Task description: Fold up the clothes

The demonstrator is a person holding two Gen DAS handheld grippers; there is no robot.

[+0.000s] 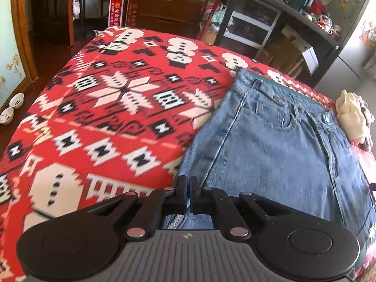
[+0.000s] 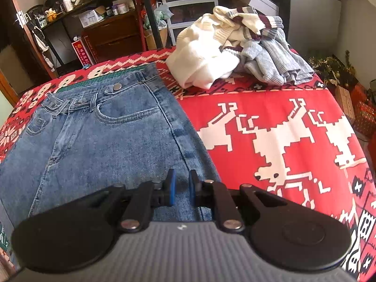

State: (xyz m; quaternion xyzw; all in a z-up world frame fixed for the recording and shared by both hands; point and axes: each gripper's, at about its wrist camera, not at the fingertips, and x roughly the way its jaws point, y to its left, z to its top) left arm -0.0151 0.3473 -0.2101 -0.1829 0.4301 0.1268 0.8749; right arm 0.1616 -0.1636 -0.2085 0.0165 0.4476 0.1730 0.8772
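Note:
Blue jeans [image 1: 277, 145] lie flat on a red patterned blanket [image 1: 112, 108], waistband at the far end. My left gripper [image 1: 187, 188] is at the jeans' left edge, fingers almost together with denim pinched in the slit and a frayed hem under them. The left wrist view is blurred by motion. In the right wrist view the jeans [image 2: 105, 136] fill the left half. My right gripper [image 2: 181, 185] hovers over their right side near the side seam, its blue pads [image 2: 172, 188] a small gap apart, with flat denim showing through the gap.
A heap of white and grey knitwear [image 2: 235, 47] lies at the blanket's far right corner. Shelves and drawers [image 2: 188, 7] stand behind the bed, a wooden cabinet [image 1: 169, 11] too. Two pet bowls [image 1: 11, 108] sit on the floor at left. Bare blanket [image 2: 293, 141] spreads right of the jeans.

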